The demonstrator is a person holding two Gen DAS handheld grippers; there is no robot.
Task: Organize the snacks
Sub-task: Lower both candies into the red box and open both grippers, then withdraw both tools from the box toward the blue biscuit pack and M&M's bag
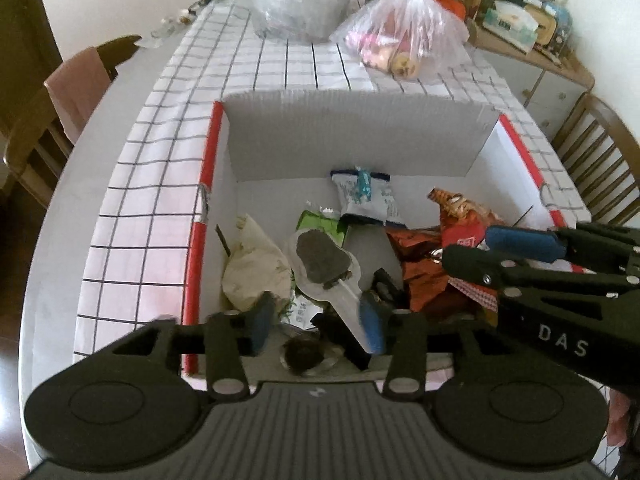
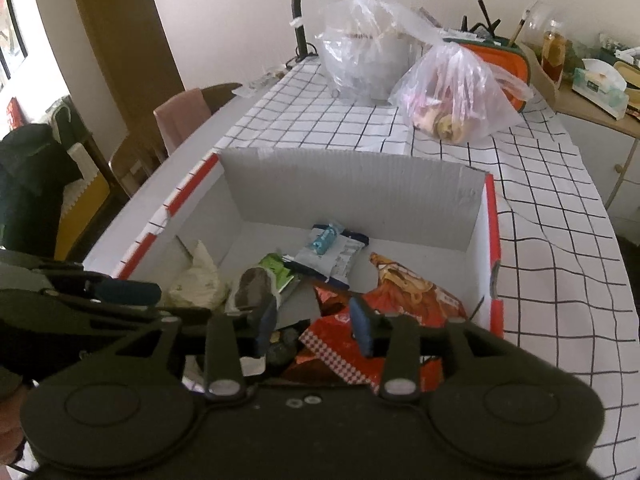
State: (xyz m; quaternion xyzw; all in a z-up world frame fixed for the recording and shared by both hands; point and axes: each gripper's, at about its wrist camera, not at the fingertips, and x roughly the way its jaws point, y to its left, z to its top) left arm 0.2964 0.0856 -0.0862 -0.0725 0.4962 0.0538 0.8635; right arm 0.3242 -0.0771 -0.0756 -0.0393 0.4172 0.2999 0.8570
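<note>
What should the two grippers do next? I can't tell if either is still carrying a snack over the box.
Probably lift both clear of the box. The left gripper and right gripper hang open over the snack pile with nothing pressed between their pads, so neither carries anything; the next snacks are likely in the plastic bag beyond.

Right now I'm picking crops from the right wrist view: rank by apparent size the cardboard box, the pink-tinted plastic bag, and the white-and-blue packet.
1. cardboard box
2. pink-tinted plastic bag, though farther away
3. white-and-blue packet
</note>
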